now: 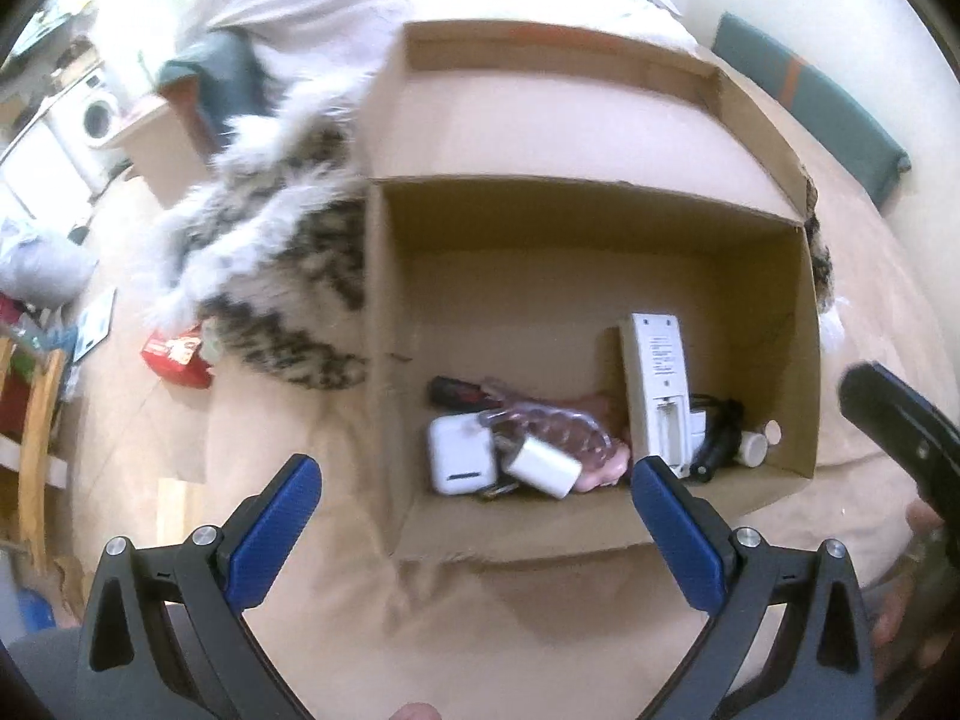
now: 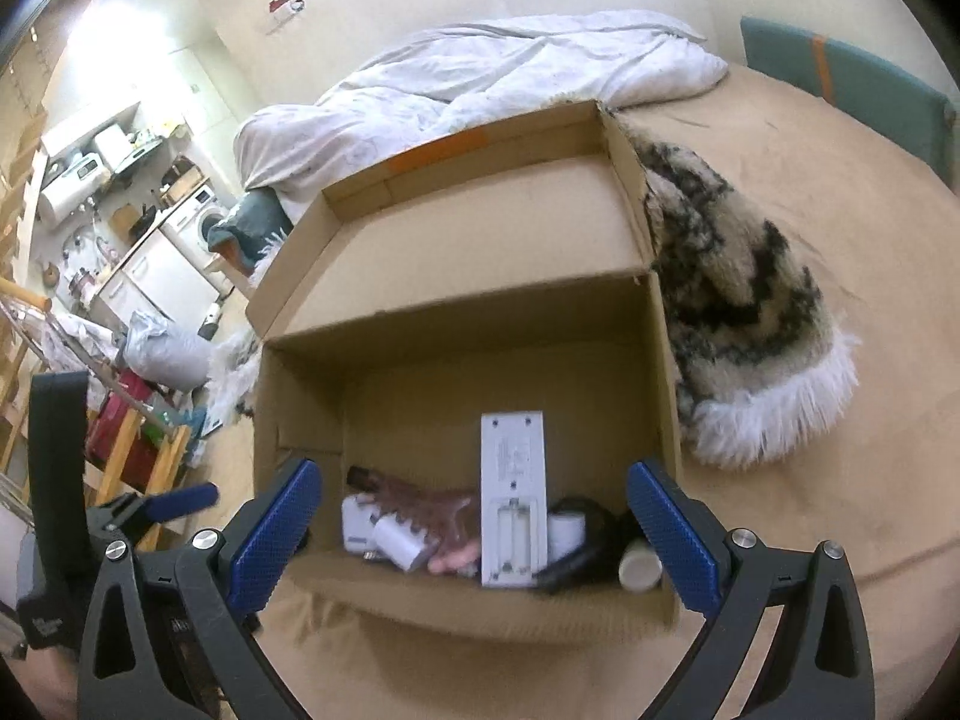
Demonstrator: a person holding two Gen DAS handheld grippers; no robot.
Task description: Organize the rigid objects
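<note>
Box: cardboard box on the bed, lid open, we look in from its near wall.
Remote: white remote leans near-far, between our right gripper tips.
Grippers: both wide, empty; left gripper further off.
Room: open above the rim.

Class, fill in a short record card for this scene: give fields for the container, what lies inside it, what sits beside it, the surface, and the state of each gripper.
Container: cardboard box, flaps open
Contents: white remote with its battery bay uncovered, white chargers, black cable, small white bottle
Beside box: furry patterned blanket
Surface: tan bedsheet
Left gripper: open, empty
Right gripper: open, empty
</note>
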